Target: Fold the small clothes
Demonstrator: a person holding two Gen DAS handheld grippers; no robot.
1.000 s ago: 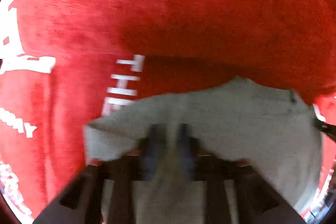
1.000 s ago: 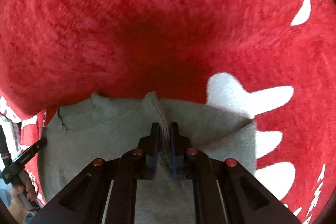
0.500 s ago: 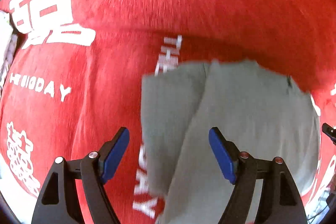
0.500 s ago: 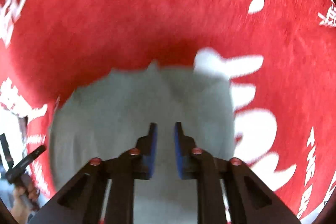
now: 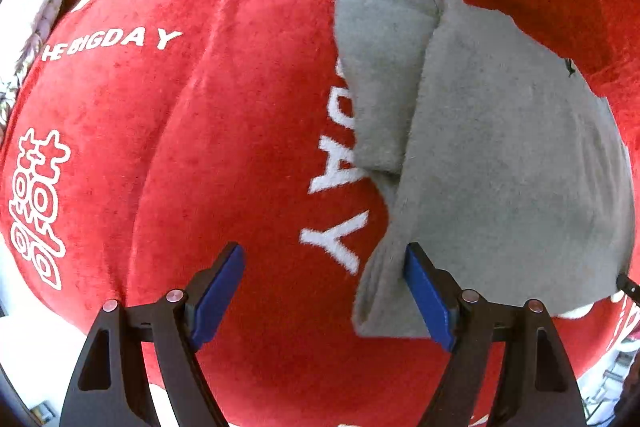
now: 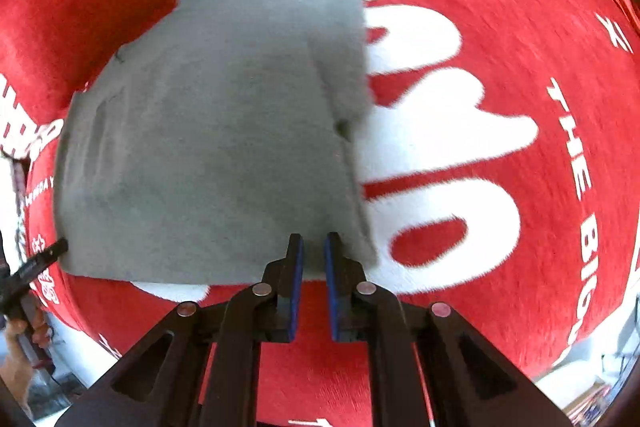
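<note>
A small grey garment (image 5: pixel 488 147) lies folded on a red plush blanket (image 5: pixel 200 147) with white lettering. In the left wrist view it fills the right half, one flap folded over its left side. My left gripper (image 5: pixel 324 275) is wide open and empty; its right finger sits at the garment's near left corner. In the right wrist view the garment (image 6: pixel 208 131) lies ahead and to the left. My right gripper (image 6: pixel 313 247) hangs just above the garment's near edge, jaws a narrow gap apart, nothing between them.
The red blanket (image 6: pixel 520 27) covers nearly all the surface in both views. Patterned fabric (image 5: pixel 32 15) shows at the far left edge of the left wrist view. The other gripper's tip (image 6: pixel 44 255) and a hand show at the left edge of the right wrist view.
Both grippers were shut on the grey garment a second ago. Both have let go and pulled back toward me; the left jaws opened wide, the right only slightly. The garment now lies flat.
</note>
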